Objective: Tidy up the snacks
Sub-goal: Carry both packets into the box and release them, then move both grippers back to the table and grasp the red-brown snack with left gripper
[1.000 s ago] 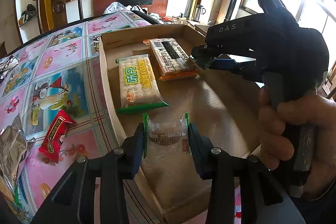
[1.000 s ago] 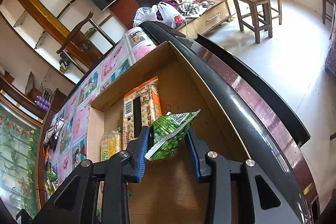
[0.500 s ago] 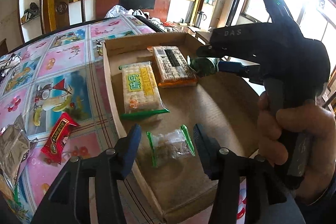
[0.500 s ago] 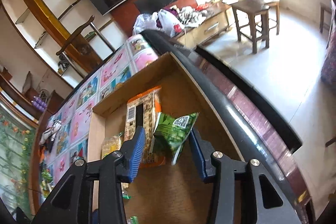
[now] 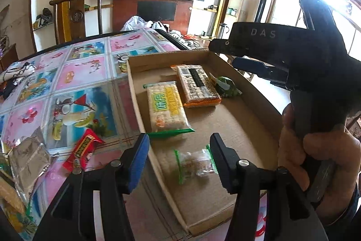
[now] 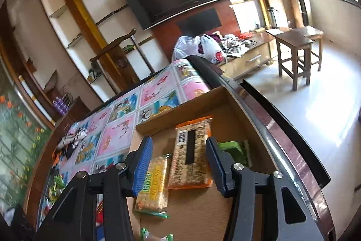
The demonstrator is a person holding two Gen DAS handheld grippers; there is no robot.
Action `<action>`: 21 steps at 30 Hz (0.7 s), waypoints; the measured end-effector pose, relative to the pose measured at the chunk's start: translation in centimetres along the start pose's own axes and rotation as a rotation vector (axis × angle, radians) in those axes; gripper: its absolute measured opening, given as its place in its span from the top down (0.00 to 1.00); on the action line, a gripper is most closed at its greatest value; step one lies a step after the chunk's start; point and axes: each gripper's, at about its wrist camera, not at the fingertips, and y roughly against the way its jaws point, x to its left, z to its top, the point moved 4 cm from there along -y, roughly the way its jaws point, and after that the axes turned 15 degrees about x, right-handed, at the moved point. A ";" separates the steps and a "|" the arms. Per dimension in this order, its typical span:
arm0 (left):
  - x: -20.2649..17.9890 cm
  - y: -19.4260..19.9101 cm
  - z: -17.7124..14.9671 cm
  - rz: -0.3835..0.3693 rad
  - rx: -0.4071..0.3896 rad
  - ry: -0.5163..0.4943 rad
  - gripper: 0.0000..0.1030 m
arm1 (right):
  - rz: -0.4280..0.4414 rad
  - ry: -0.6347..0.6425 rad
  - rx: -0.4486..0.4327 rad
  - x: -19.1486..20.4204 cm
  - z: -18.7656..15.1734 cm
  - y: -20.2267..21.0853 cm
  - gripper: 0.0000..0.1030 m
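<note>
A shallow cardboard tray (image 5: 252,92) (image 6: 178,112) lies on the table. Inside lie a yellow-and-green cracker pack (image 5: 165,107) (image 6: 153,182), an orange-edged cracker pack (image 5: 197,85) (image 6: 190,157), a small green packet (image 5: 225,86) (image 6: 234,149) and a clear green-edged packet (image 5: 195,164) (image 6: 155,236). My left gripper (image 5: 180,162) hovers just above the clear packet, its jaws opening, the pads off it. My right gripper (image 6: 178,164) is above the orange-edged pack, jaws opening with nothing held; the green packet rests in the tray past its right finger. It also shows in the left wrist view, the right gripper (image 5: 227,53) in a hand.
On the patterned tablecloth (image 5: 85,73) left of the tray lie a red snack bar (image 5: 82,151), a silver foil bag (image 5: 27,162) and more wrappers at the near left. A wooden chair (image 5: 79,12) stands behind the table. The table's dark rim (image 6: 282,134) runs along the tray's right side.
Both grippers let go: the clear packet dropped from the left jaws onto the tray floor, the green packet from the right jaws beside the orange-edged pack. Both grippers widened and the right one lifted.
</note>
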 end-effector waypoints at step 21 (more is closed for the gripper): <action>15.5 8.1 -5.9 0.211 -0.107 0.274 0.39 | -0.007 0.131 -0.016 3.1 -1.3 -0.7 0.44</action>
